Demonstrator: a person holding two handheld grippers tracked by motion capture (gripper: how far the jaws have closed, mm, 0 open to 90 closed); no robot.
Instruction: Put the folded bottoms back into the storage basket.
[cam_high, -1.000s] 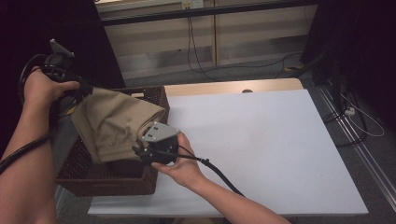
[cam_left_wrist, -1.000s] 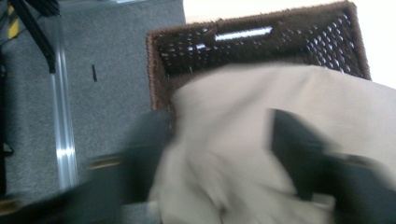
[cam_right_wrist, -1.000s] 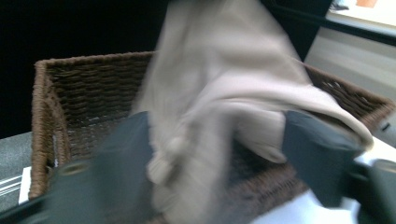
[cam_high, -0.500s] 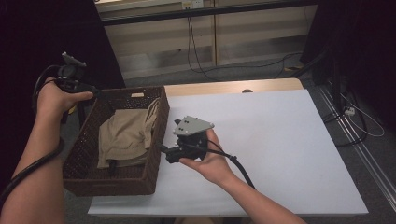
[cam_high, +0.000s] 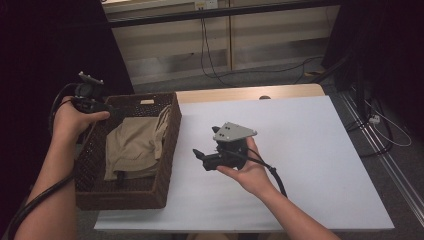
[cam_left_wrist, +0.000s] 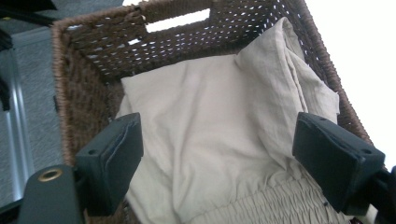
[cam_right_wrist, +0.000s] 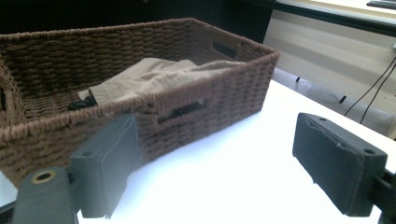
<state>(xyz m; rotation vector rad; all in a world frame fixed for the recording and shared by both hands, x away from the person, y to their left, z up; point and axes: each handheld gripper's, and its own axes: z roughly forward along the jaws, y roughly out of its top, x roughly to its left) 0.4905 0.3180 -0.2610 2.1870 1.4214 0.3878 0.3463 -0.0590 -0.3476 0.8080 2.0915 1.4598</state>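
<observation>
Now the beige garment (cam_high: 134, 147) lies inside the brown wicker basket (cam_high: 172, 131), while one second ago both grippers held it up above the basket, spread between them. Half a second ago it was already down in the basket, and both hands were going away from it. The jaws of both grippers have just been opening, and nothing is between them now.

The left gripper (cam_high: 90, 95) hangs over the far left corner of the basket, its jaws wide apart and looking down on the cloth; in the left gripper view the two black pads (cam_left_wrist: 112, 158) stand on each side of the garment (cam_left_wrist: 219, 140) without touching it. The right gripper (cam_high: 207, 159) is over the white table (cam_high: 325, 165), to the right of the basket and apart from it, with its jaws also spread and empty, pointing back toward the basket wall (cam_right_wrist: 196, 107).

I judge that the placing step is done: the garment is released and rests in the basket, so what remains is only to draw the hands away or to tidy the cloth.

The garment lies loosely folded, with its long axis along the long side of the basket, from the far wall to the near wall. Its gathered elastic band (cam_left_wrist: 261, 205) is at the near end, and part of the cloth leans up on the right wall of the basket.
</observation>
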